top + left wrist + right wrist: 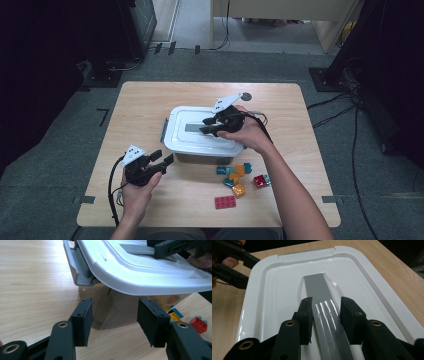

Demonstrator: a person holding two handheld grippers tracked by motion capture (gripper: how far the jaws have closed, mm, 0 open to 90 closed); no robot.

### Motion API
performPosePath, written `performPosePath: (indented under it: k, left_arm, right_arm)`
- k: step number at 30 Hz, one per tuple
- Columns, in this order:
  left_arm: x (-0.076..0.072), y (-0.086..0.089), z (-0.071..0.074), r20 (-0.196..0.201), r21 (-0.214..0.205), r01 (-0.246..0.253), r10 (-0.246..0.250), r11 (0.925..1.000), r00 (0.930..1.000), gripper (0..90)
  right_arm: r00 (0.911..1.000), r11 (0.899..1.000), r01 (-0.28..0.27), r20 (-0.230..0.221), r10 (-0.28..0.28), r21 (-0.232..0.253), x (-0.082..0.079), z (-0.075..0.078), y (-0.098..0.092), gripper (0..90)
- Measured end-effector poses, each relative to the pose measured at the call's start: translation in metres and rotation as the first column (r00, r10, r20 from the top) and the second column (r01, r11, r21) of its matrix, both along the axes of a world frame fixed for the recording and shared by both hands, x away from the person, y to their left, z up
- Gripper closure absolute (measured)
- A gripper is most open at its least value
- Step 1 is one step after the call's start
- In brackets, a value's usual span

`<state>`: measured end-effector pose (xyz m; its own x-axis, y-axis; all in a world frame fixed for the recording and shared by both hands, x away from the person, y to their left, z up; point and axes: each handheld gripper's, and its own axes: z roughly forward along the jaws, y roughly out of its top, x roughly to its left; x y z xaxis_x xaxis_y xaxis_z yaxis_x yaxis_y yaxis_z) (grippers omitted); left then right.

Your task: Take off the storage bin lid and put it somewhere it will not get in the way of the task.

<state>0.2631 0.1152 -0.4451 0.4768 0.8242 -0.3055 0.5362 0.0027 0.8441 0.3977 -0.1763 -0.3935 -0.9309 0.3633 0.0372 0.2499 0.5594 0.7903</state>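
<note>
- Right gripper view is showing the right tool (325, 322) straddling the grey handle (322, 302) set into the white lid (274, 302) of the storage box; its jaws are standing either side of the strip, and whether the pads are already pressing on it I cannot tell.
- High view is showing the left tool (162, 162) hanging spread and empty just in front of the box (200, 131), at its near left corner, with nothing between the jaws.
- Likely trouble: the handle is looking smooth and glossy, so a shallow or off-centre pinch is risking a slip once the lid is being lifted.
- Another risk: the grey latch (82, 270) on the box's left end is looking still engaged, so pulling on the handle may be dragging the whole box across the worktop (150, 100) instead of freeing the lid.
- A sliding box may be shoving the loose toy bricks (240, 177), which are lying just in front of the box toward its right corner.
- Relative to the box, the right tool is sitting over the lid's middle, and the left tool is waiting beside the near wall below the lid's rim.
</note>
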Motion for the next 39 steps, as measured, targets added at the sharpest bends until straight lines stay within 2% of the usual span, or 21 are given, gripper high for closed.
performPosePath:
  k: [4,12,15,20,25,33,37,39]
  left_arm:
    - [0.000,0.000,0.002,0.010,-0.005,0.004,-0.004,1.0000,0.9999,46.3]
    - [0.000,-0.001,0.003,0.015,-0.008,0.012,-0.012,0.9999,0.9998,46.5]
    - [-0.001,-0.001,0.004,0.016,-0.010,0.014,-0.014,0.9999,0.9998,46.5]
    - [-0.001,0.000,0.004,0.020,-0.016,0.014,-0.014,0.9998,0.9997,46.4]
    - [-0.002,-0.001,0.005,0.025,-0.014,0.020,-0.020,0.9997,0.9995,46.2]
    - [-0.002,-0.003,0.004,0.022,-0.011,0.024,-0.024,0.9997,0.9995,45.9]
    - [-0.002,-0.003,0.004,0.023,-0.009,0.024,-0.024,0.9997,0.9995,45.9]
    - [-0.001,-0.003,0.003,0.020,-0.007,0.025,-0.025,0.9997,0.9995,45.9]
  right_arm:
    - [0.9993,0.999,-0.032,0.017,0.032,0.004,0.001,-0.001,-0.001,65.6]
    - [0.9947,0.995,-0.096,0.035,0.097,-0.022,0.005,0.003,-0.001,68.1]
    - [0.9939,0.994,-0.105,0.032,0.105,-0.020,0.005,0.004,-0.002,68.3]
    - [0.9942,0.995,-0.102,0.034,0.102,0.013,0.005,0.009,-0.006,68.4]
    - [0.9974,0.996,-0.067,0.028,0.066,0.055,0.005,0.016,-0.015,68.5]
    - [0.9997,0.999,0.015,0.020,-0.016,0.049,0.003,0.024,-0.030,68.5]
    - [0.9986,0.998,0.052,0.009,-0.052,0.042,0.003,0.022,-0.035,68.5]
    - [0.9961,0.995,0.088,-0.009,-0.088,0.038,0.002,0.016,-0.038,68.4]
